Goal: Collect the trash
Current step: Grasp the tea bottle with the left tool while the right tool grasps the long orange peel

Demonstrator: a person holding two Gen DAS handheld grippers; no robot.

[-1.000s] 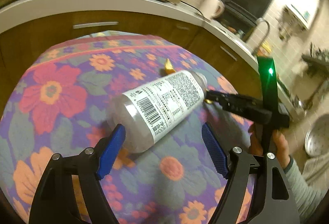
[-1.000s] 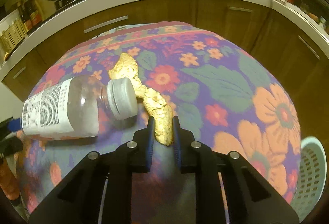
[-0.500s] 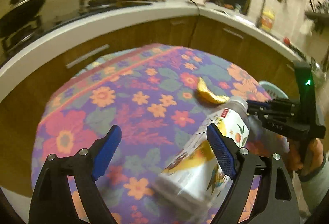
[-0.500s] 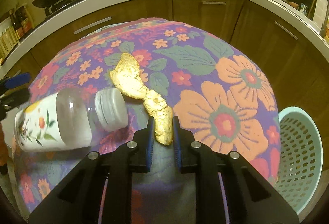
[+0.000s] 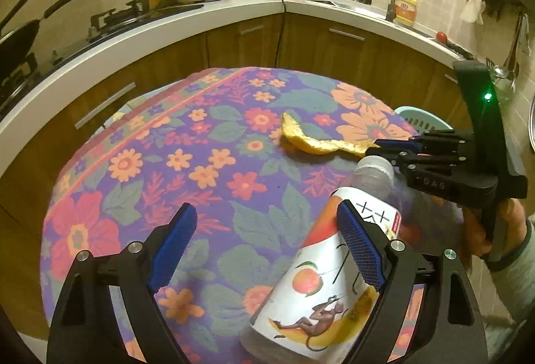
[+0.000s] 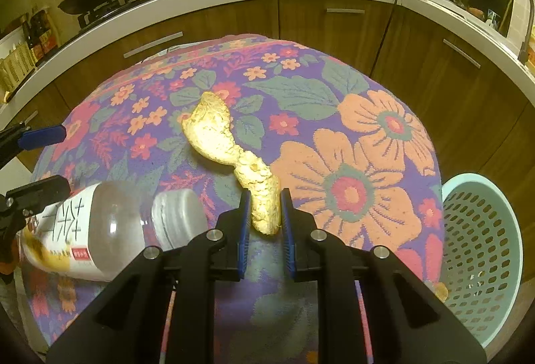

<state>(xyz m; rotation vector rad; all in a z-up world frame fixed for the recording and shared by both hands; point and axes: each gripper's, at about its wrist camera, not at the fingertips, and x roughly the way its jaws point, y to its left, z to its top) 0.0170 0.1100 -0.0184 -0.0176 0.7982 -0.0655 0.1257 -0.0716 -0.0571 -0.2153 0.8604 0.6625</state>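
Right tongs (image 6: 264, 213), ribbed blue pads, pinch the near end of a crumpled, rough-surfaced yellow scrap (image 6: 220, 129), twisted at its waist; the far end lies on the desk (image 6: 351, 190), covered in a nubby floral cloth. Left tongs (image 5: 267, 243) have just been opening and stand spread wide. A clear cylindrical plastic bottle (image 5: 327, 280), smooth printed label, ridged white cap, lies on its side behind the right-hand pad. A perforated pale-green plastic basket (image 6: 481, 250) sits beyond the desk's right edge.
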